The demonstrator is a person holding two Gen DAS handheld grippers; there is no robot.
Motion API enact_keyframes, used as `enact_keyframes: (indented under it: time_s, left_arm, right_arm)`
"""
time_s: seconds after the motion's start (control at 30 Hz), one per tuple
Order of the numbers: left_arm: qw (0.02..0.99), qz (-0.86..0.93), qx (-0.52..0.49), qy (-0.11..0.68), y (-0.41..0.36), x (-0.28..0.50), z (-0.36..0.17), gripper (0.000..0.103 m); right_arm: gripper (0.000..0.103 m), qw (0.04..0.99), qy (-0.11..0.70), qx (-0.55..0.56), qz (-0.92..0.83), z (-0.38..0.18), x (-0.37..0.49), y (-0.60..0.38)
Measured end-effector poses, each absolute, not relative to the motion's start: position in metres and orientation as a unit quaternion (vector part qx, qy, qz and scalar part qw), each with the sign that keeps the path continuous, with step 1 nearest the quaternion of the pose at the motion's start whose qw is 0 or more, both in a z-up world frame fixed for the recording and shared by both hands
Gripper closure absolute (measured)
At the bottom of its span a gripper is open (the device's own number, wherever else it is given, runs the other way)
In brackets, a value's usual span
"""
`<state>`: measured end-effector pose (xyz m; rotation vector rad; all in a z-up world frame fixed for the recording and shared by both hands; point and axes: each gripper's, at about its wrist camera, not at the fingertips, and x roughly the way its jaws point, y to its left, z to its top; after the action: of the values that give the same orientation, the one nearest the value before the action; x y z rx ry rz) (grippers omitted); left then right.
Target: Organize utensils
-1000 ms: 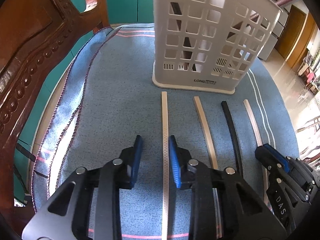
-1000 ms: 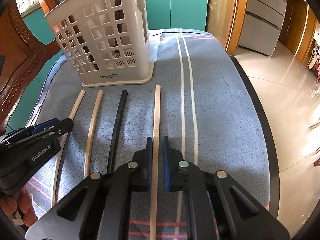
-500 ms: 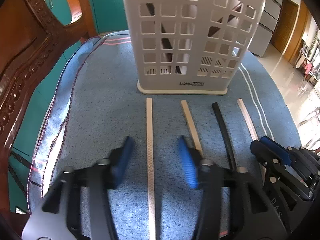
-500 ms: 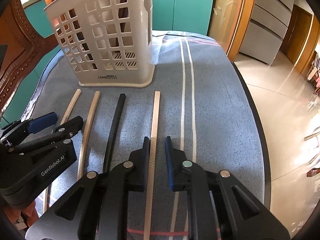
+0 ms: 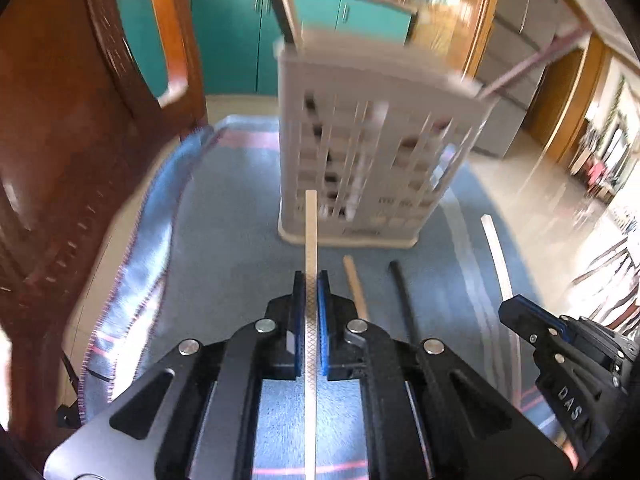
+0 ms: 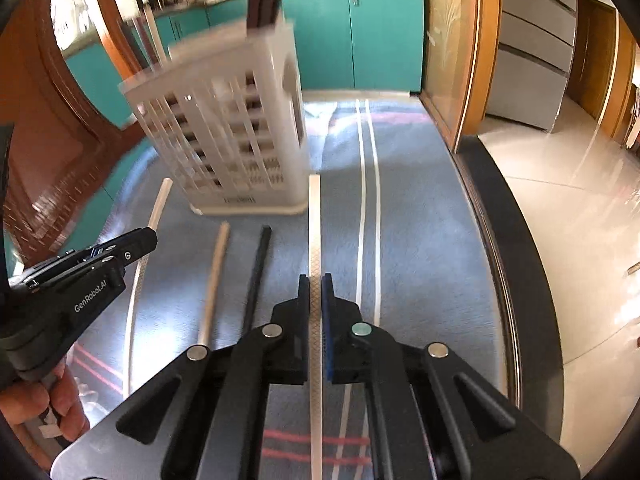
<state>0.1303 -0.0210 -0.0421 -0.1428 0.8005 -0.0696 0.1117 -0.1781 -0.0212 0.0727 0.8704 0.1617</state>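
We have both tongs clenched: the left gripper (image 5: pixel 311 280) pinches the leftmost pale chopstick (image 5: pixel 310 232), the right gripper (image 6: pixel 315 284) the rightmost one (image 6: pixel 314 216). Each stick runs straight ahead along the fingers, far tip toward the white basket (image 5: pixel 360 152), above the blue cloth (image 5: pixel 224 248). Held near one end, a stick may swivel, slip, or knock the basket's rim.

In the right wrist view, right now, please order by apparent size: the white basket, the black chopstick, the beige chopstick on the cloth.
1. White basket, clearly largest.
2. Black chopstick and beige chopstick: they look alike in length and lie side by side, so I do not rank them.
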Motion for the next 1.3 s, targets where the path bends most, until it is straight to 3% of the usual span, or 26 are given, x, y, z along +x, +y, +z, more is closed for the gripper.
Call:
enact_keyframes:
  time_s: [0.27,0.57,0.73,1.0,1.3]
  left_arm:
    - [0.949,-0.079,-0.127,0.278,0.011,0.088,0.035,0.096]
    - [0.970,-0.093,-0.203,0.092,0.040,0.062,0.126,0.096]
    - [0.970,-0.059,-0.236,0.024,0.046,0.088,0.134,0.096]
    - [0.976,-0.006,-0.212,0.041,0.028,0.130,0.089,0.096]
    - [0.978,-0.010,-0.188,0.089,0.027,0.152,0.070,0.096]
  right_arm:
    - [0.097,0.927,0.350,0.067,0.116,0.046,0.066,-0.199]
    - [0.097,0.949,0.252,0.097,0.162,0.126,0.060,-0.210]
    - [0.097,0.966,0.180,0.090,0.160,0.172,0.078,-0.198]
    - [0.097,0.985,0.094,0.067,0.126,0.180,0.120,-0.171]
    - [0.097,0.979,0.154,0.049,0.122,0.122,0.167,-0.147]
